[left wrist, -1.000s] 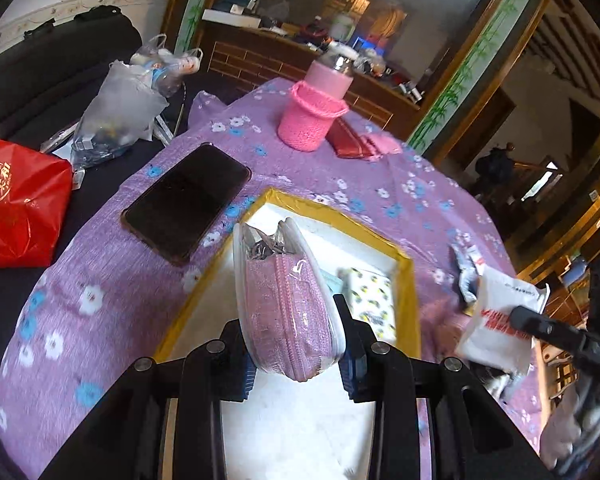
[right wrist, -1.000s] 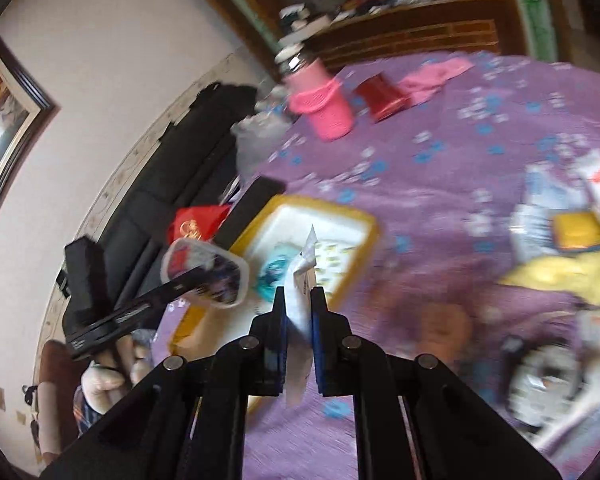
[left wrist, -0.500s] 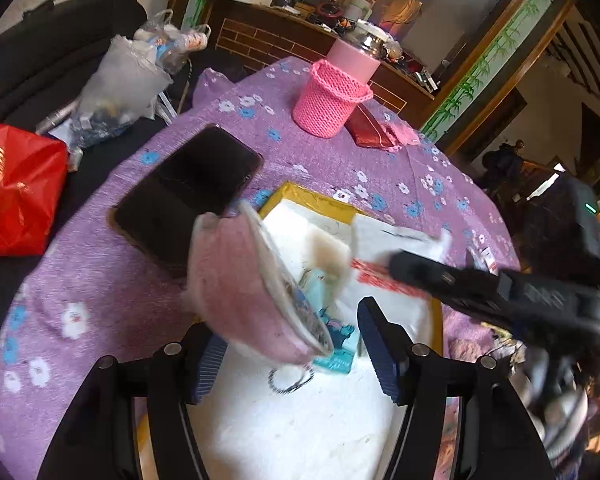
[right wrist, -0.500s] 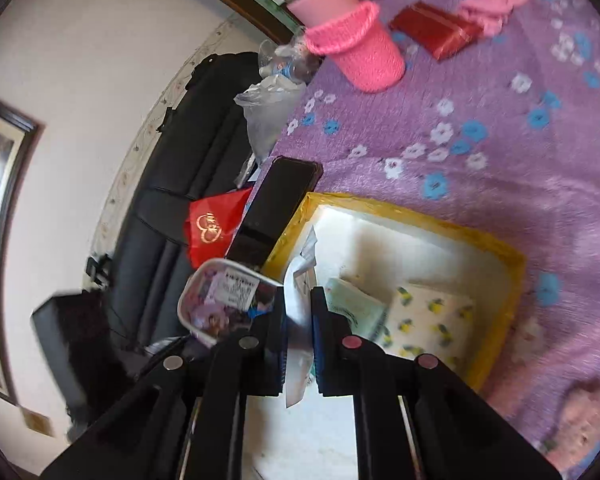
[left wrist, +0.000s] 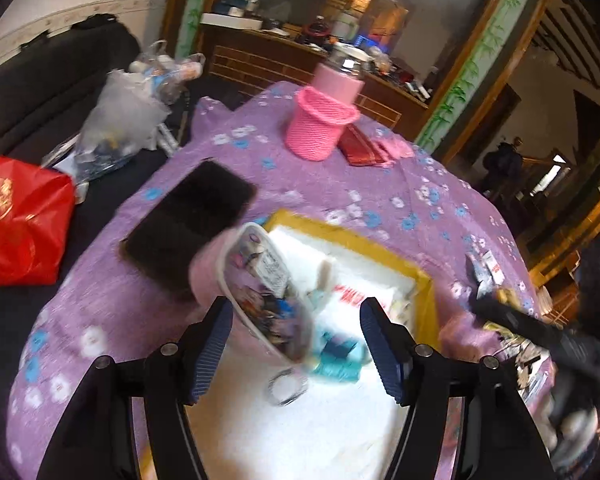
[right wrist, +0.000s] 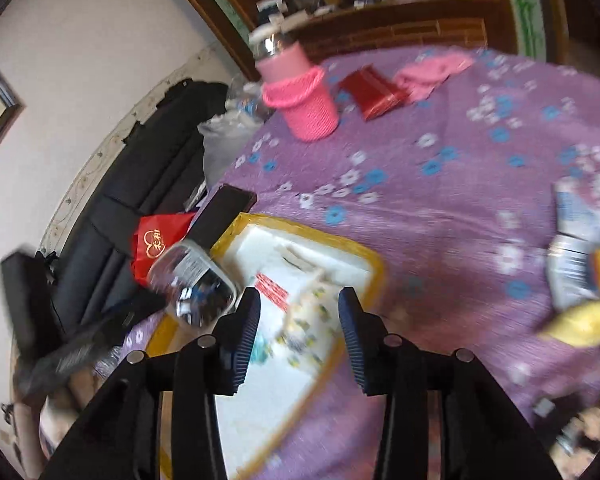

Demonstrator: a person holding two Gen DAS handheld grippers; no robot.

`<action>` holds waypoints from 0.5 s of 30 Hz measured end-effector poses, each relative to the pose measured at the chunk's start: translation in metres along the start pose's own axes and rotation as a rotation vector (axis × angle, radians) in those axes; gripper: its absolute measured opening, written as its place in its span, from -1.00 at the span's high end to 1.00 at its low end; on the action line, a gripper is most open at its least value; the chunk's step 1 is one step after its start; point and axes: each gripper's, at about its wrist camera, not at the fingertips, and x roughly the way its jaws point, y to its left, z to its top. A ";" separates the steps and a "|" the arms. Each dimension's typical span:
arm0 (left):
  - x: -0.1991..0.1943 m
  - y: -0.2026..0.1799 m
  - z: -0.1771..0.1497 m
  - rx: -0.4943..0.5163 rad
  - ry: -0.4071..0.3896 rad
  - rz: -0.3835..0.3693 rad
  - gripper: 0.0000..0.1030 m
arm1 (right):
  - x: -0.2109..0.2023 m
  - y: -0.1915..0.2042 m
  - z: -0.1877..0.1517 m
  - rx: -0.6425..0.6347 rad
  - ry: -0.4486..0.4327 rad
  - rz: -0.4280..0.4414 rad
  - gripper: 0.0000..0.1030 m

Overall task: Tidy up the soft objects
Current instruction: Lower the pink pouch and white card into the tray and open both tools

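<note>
A yellow-rimmed white box sits on the purple flowered tablecloth. My left gripper is open; a pink pouch with a clear printed side tilts against its left finger, over the box's left edge. It also shows in the right wrist view. My right gripper is open above the box. A white packet with red print lies in the box beside a lemon-print tissue pack and a teal packet.
A black phone lies left of the box. A pink knitted holder with a bottle, a red wallet and pink cloth stand at the back. Packets and a yellow item lie right. A red bag sits off the table.
Both grippers opened. The left let go of the pink pouch, which tipped left. The right released the white packet into the box and drew back.
</note>
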 end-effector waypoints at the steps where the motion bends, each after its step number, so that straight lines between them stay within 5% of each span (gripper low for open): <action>1: 0.007 -0.008 0.005 0.012 0.003 -0.020 -0.35 | -0.013 -0.003 -0.005 -0.005 -0.014 -0.007 0.23; 8: 0.048 -0.044 0.038 0.038 0.000 -0.024 -0.35 | -0.087 -0.035 -0.035 0.018 -0.087 -0.036 0.18; 15: 0.003 -0.066 0.019 0.083 -0.014 -0.057 -0.45 | -0.172 -0.111 -0.065 0.106 -0.236 -0.191 -0.23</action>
